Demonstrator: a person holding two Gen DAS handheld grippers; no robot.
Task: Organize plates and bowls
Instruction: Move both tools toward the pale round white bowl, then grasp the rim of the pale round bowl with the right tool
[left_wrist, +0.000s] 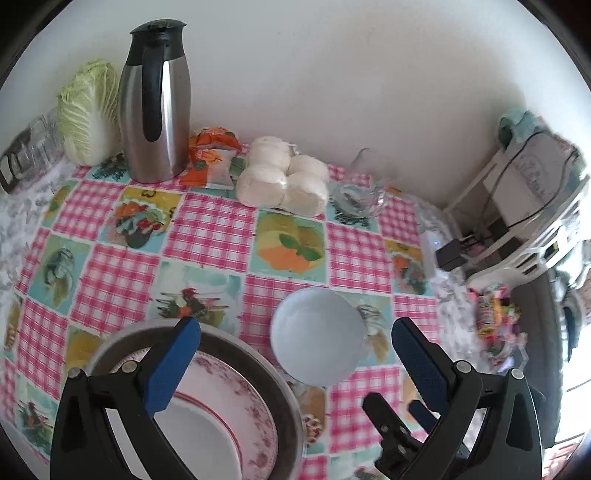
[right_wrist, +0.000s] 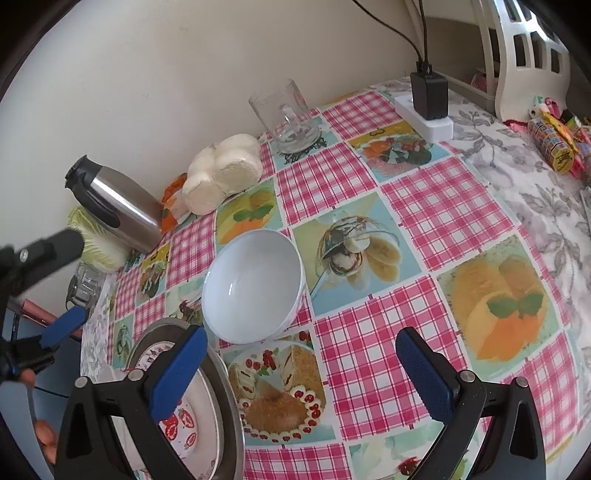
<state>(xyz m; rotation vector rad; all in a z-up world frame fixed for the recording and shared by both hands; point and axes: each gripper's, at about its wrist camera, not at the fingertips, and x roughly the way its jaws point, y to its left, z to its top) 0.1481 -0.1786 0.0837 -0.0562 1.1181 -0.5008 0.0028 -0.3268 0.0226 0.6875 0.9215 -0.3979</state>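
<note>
A white bowl (left_wrist: 317, 334) stands on the patterned tablecloth; it also shows in the right wrist view (right_wrist: 255, 291), where it looks like two nested bowls. To its left a stack of plates (left_wrist: 221, 413) lies inside a metal dish (left_wrist: 258, 358), seen also in the right wrist view (right_wrist: 201, 413). My left gripper (left_wrist: 295, 354) is open and empty, above the bowl and the stack's edge. My right gripper (right_wrist: 301, 369) is open and empty, just short of the bowl. The left gripper (right_wrist: 55, 332) shows at the left edge of the right wrist view.
A steel thermos (left_wrist: 155, 103), a cabbage (left_wrist: 88, 110), orange packets (left_wrist: 210, 158), wrapped white buns (left_wrist: 284, 177) and a glass mug (right_wrist: 288, 118) line the wall. A power strip with charger (right_wrist: 428, 99) and a white chair (left_wrist: 524, 206) are at right.
</note>
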